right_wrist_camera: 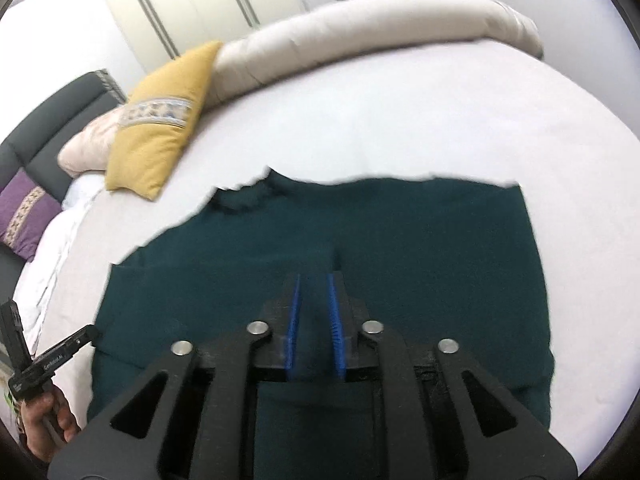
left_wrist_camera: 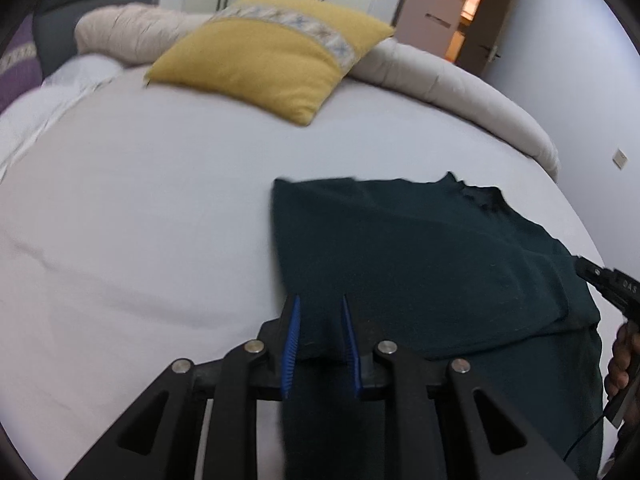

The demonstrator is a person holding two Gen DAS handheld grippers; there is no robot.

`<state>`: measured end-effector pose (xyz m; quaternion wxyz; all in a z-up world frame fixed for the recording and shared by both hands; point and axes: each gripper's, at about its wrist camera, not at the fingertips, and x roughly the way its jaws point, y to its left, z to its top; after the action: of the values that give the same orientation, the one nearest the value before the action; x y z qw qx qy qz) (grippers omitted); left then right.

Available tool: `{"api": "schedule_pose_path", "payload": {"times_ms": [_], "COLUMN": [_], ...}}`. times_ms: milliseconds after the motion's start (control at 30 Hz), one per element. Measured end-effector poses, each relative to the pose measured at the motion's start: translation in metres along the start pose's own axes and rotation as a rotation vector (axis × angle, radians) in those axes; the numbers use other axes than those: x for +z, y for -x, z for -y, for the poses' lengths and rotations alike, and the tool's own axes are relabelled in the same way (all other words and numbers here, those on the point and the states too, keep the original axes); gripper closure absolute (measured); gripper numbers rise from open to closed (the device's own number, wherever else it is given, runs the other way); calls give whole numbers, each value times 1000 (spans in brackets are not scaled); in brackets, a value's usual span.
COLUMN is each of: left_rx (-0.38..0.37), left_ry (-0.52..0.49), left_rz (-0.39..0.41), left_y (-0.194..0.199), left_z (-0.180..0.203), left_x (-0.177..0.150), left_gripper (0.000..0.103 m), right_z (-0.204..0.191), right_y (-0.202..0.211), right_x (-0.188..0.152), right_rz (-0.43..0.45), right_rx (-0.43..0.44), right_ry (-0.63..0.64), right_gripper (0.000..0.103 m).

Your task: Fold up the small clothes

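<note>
The shirt point(right_wrist_camera: 400, 248), a dark teal knit garment, lies on the bed point(right_wrist_camera: 400, 120), spread across the near part of the pale sheet with its neckline toward the yellow cushion point(right_wrist_camera: 160, 120) and the rolled duvet point(right_wrist_camera: 360, 28). Its near edge is lifted off the sheet and runs up into both tools, so part of it already hangs.

It looks light and fully limp: no stiffness to carry a fold, so wherever it is unsupported it will sag and drag. The fabric seems soft and a little grippy, not slippery, and nothing about it is fragile. By my judgement the best hold is along the hem or side edge, pinching a single clean layer at two well-separated spots so the cloth stays taut between them and lands flat.

The left hand-held gripper point(left_wrist_camera: 320, 300) has its blue pads a narrow way apart with a band of shirt running up between them; the cloth fills the gap, so it appears to be pinched. The right hand-held gripper point(right_wrist_camera: 314, 276) is likewise only slightly open, and dark fabric sits between its pads; whether they press firmly or the cloth is slipping free I cannot tell for certain. Each tool shows at the edge of the other's view, held by a hand point(right_wrist_camera: 48, 412).
</note>
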<state>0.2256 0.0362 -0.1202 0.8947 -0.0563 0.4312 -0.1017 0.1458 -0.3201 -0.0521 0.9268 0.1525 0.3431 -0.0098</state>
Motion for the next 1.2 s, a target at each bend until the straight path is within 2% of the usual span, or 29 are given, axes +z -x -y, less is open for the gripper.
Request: {"api": "schedule_pose_path", "payload": {"times_ms": [67,100,133,167,233,333,400,467,500,600,700,867,1000,1200], "left_rx": [10,10,6,1,-24,-100,-133,-158,-192,-248,-318,-371,-424,-483], "left_ry": [-21,-19,-21,-27,-12,27,25,35,44,75,139,227,302,359], "left_rz": [-69,-115,-97,-80,-87,-74,-37,-9,-2,-18,-88,-183,-278,-334], "left_y": [-22,-37,-39,-39,-31,-3,24,51,70,103,125,147,147,149], "left_z": [2,0,-2,-4,-7,-13,-16,-22,-26,-38,-51,-62,-69,-79], "left_x": [-2,-5,-5,-5,-3,-9,-18,-32,-44,-79,-118,-177,-208,-229], "left_gripper": [81,80,80,80,80,75,53,36,32,30,29,29,29,31], "right_z": [-9,-11,-8,-1,5,14,22,29,33,43,56,88,120,152], "right_y": [-12,-27,-44,-56,-45,-17,16,51,70,116,152,203,232,245], "right_x": [-1,-6,-13,-20,-25,-26,-29,-39,-48,-82,-124,-196,-249,-285], "right_rz": [-31,-79,-146,-171,-105,-109,-72,-35,-23,-16,-41,-54,-77,-100], "right_rx": [17,-1,-35,-35,19,24,43,61,75,122,138,130,128,210], "right_ry": [28,43,51,55,65,8,-18,-33,-42,-57,-68,-156,-251,-391], "right_gripper": [74,62,53,53,54,54,53,50,46,36,35,35,35,35]}}
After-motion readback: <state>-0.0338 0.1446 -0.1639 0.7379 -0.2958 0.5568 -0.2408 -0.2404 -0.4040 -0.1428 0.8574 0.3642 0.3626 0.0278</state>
